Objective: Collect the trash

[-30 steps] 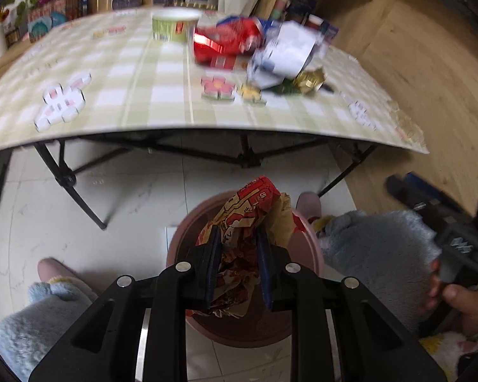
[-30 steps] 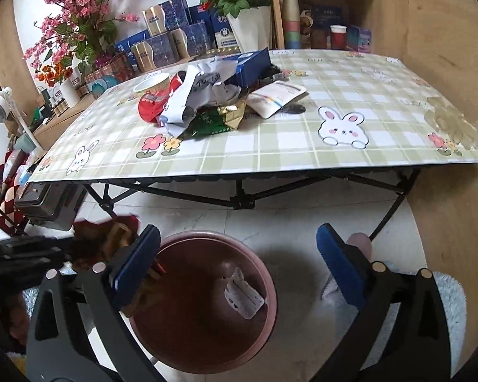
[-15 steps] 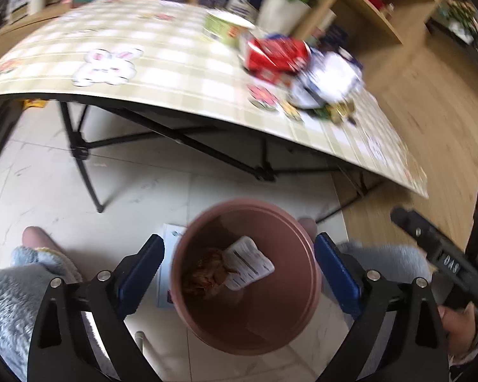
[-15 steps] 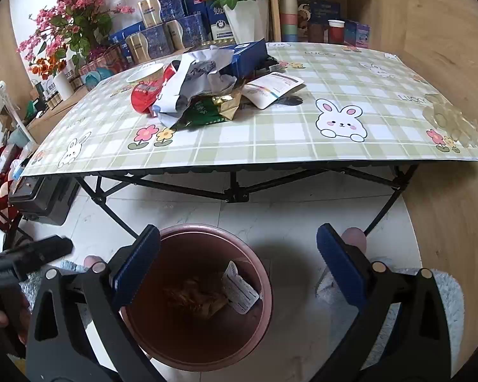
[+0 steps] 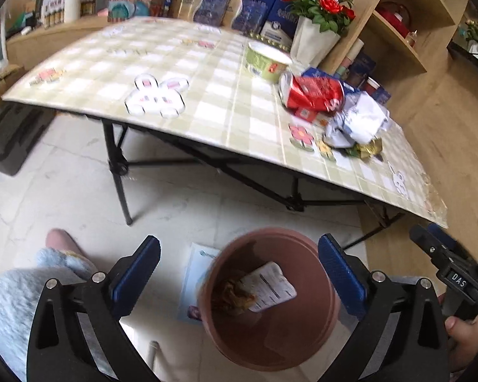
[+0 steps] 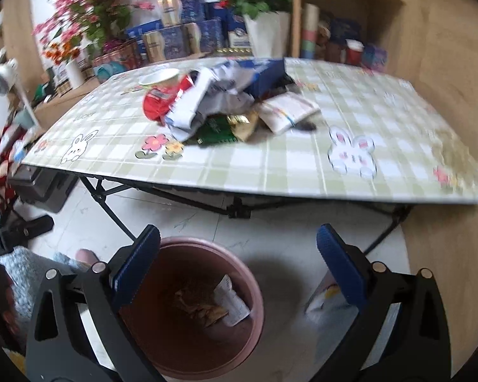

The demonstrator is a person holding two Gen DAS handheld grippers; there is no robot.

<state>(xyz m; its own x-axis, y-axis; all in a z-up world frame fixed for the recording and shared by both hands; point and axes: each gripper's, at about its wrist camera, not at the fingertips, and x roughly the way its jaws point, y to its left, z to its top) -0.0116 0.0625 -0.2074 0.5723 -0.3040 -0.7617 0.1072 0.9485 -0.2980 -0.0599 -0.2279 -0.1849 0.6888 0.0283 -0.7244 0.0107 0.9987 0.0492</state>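
Trash sits in two places: some already down in the brown bin (image 5: 271, 299) on the floor, most in a heap on the table (image 5: 207, 95). We hold the left gripper (image 5: 239, 273) over the bin with its jaws opening to their full spread and nothing between them; the brown wrapper (image 5: 231, 293) and a white printed packet (image 5: 271, 286) lie at the bottom, right under the gap. The right gripper (image 6: 239, 267) is likewise released and empty, hanging above the near rim of the bin (image 6: 207, 312), beside where a person's hand (image 5: 465, 331) grips its handle at the right edge.

On the far right part of the table we see the remaining pile (image 6: 226, 105): a red packet (image 5: 314, 92), crumpled white paper (image 5: 363, 121), a gold and green wrapper (image 6: 232, 127), a white pouch (image 6: 286, 111) and a green paper cup (image 5: 264, 60). A flat leaflet (image 5: 197, 273) lies on the tiles just left of the bin.

We judge the bin stands close in front of the table so each piece can be carried down easily; the next reach should go up to the pile.
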